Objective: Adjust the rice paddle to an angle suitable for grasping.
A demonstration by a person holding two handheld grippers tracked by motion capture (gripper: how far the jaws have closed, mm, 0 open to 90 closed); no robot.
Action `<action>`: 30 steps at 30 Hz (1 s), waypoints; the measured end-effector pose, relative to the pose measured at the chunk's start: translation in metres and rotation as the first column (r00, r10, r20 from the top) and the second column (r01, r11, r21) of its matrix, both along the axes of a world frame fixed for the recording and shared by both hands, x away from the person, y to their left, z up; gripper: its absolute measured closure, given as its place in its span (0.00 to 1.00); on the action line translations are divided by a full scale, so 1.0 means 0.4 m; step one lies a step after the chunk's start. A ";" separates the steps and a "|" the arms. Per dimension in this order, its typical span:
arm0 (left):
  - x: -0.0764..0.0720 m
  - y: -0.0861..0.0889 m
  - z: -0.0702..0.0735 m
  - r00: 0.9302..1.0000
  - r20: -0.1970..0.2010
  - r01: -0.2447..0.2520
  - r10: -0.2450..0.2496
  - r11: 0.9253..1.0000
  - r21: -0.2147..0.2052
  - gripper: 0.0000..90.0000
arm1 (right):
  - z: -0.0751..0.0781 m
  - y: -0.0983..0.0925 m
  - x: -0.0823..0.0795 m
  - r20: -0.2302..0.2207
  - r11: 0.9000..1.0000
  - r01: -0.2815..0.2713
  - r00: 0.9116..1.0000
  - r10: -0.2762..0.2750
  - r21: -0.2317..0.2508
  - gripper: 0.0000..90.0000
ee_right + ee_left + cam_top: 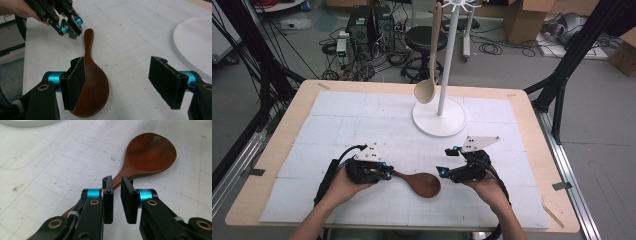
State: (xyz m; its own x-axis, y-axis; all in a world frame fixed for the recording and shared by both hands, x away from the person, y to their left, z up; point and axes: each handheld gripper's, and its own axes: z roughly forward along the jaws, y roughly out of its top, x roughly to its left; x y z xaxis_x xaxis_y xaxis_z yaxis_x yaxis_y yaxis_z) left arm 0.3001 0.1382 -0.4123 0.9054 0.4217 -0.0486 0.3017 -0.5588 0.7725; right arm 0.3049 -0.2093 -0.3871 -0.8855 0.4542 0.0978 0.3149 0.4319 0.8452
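Note:
A dark brown wooden spoon lies flat on the white mat near the front edge, its bowl to the right. My left gripper hovers at the handle's end. In the left gripper view its jaws stand a narrow gap apart with nothing between them, and the spoon lies below and beyond them. My right gripper is beside the bowl with its jaws wide apart. In the right gripper view the spoon's bowl lies under one jaw, untouched, and the left gripper sits off the handle tip.
A white stand with a round base rises at the back middle of the mat. A pale wooden spoon hangs from its top hooks. The wooden table edge frames the mat; boxes, cables and a stool stand beyond.

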 end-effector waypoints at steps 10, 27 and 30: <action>0.024 0.055 -0.003 0.998 0.007 -0.070 0.070 0.997 -0.017 0.94 | -0.006 -0.007 -0.003 -0.012 1.000 0.004 1.000 -0.004 -0.001 0.32; 0.071 0.093 -0.042 0.985 -0.044 -0.163 0.165 0.986 0.035 0.98 | -0.007 -0.031 -0.004 -0.010 1.000 0.020 1.000 -0.020 0.015 0.33; 0.075 0.092 -0.046 0.984 -0.050 -0.172 0.174 0.984 0.044 0.98 | -0.007 -0.033 -0.003 -0.012 1.000 0.023 1.000 -0.023 0.018 0.32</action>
